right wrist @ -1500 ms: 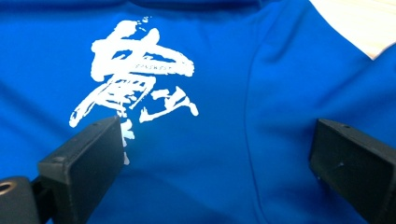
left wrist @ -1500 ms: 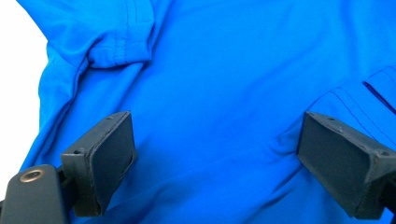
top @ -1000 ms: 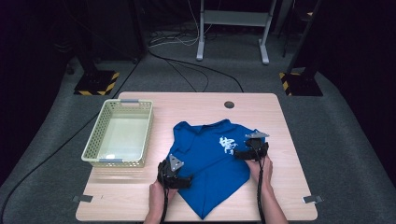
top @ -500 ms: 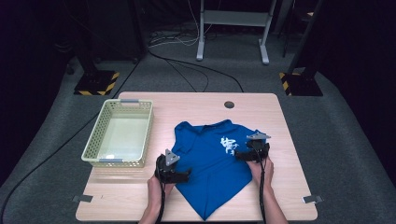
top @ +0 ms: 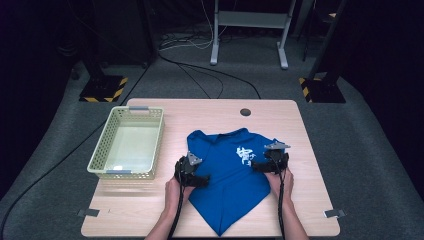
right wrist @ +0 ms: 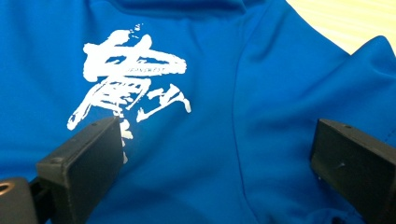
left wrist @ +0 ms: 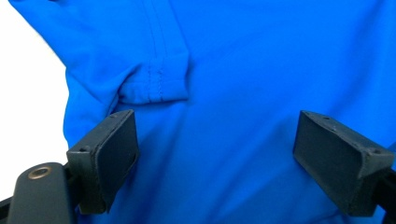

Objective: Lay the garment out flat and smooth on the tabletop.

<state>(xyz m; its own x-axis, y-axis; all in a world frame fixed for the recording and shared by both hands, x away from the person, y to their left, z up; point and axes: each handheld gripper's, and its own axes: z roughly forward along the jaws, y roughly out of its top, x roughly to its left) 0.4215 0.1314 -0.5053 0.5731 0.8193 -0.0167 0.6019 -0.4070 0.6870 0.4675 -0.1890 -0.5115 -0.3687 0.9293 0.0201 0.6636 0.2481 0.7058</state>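
A blue shirt (top: 227, 175) with a white brush-style print (top: 244, 155) lies spread on the wooden table (top: 210, 112), its lower end coming to a point near the front edge. My left gripper (top: 200, 177) is at the shirt's left edge. In the left gripper view it (left wrist: 217, 140) stands open over blue cloth, with a folded sleeve hem (left wrist: 156, 86) just ahead. My right gripper (top: 260, 165) is at the shirt's right side. In the right gripper view it (right wrist: 217, 135) stands open over the cloth beside the white print (right wrist: 126, 79). Nothing is pinched in either one.
A pale green plastic basket (top: 100, 162) stands empty at the table's left side. There is a round cable hole (top: 245, 112) near the far edge. A person's hands (top: 175, 192) come in from the bottom. Stands and cables sit on the dark floor beyond.
My left gripper has shifted a little away from the person, along the shirt's left edge. The right gripper has stayed where it was.
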